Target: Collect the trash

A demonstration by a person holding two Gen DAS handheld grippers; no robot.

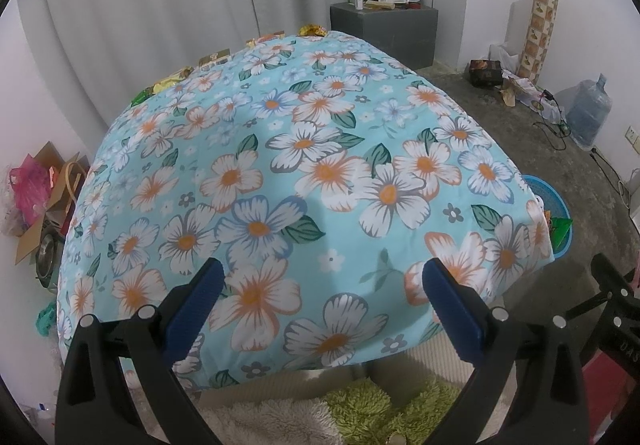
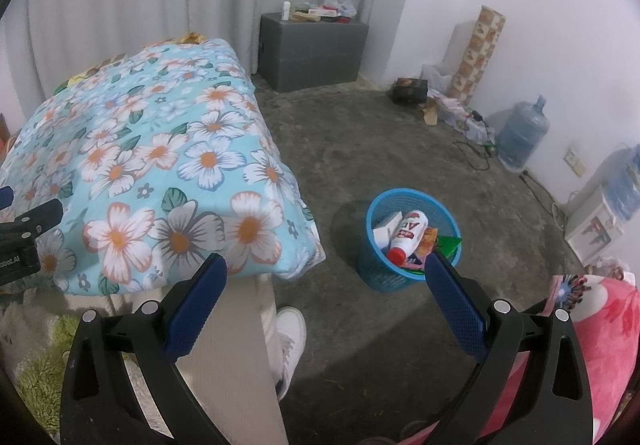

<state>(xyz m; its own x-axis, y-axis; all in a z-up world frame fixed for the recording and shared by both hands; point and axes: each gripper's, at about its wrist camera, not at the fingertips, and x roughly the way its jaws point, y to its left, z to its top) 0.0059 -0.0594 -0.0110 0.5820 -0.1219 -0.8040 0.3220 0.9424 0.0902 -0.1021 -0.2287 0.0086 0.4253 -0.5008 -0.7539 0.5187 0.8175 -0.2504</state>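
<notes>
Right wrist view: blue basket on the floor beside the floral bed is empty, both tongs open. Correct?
Not quite. The blue basket is not empty: the right wrist view shows a white bottle with a red cap and wrappers inside. It does stand on the floor beside the floral bed, and both tongs are open.

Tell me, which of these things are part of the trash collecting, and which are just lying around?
Part of the job:
blue basket
white bottle inside it
wrappers along the bed's far edge

Just lying about:
water jug
grey box
flowered quilt
</notes>
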